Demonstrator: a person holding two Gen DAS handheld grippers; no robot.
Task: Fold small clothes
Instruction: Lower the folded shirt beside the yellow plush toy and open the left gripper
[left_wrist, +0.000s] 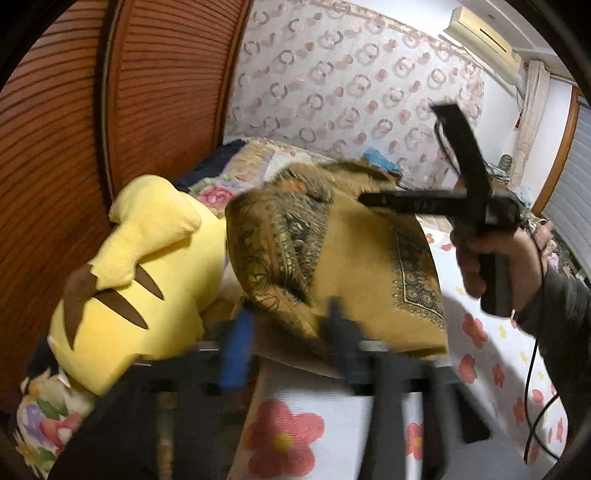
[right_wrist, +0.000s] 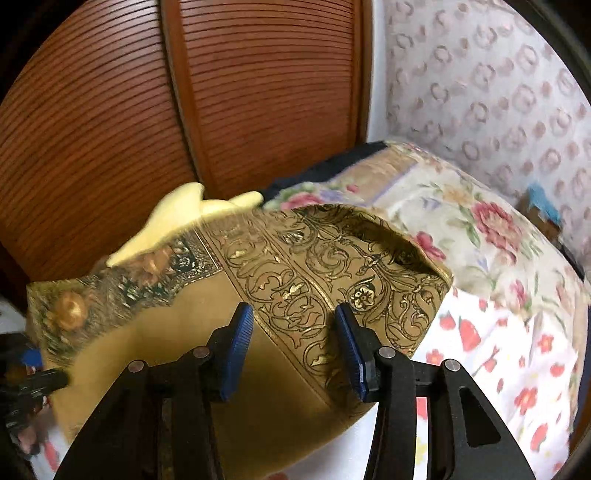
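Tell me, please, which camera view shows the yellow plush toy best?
The left wrist view: the yellow plush toy lies nearly whole beside the mustard patterned cloth. The right wrist view shows only its blurred pale tips behind that cloth.

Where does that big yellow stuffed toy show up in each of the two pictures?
Left wrist view: yellow plush toy fills the left-centre, beside the gold patterned cloth.
Right wrist view: only a blurred yellow bit peeks above the cloth, upper left.
Shared landmark: the slatted wooden door.

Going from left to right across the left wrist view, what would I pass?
Wooden slatted door → yellow plush toy → mustard patterned cloth → hand holding the right gripper → window blind.
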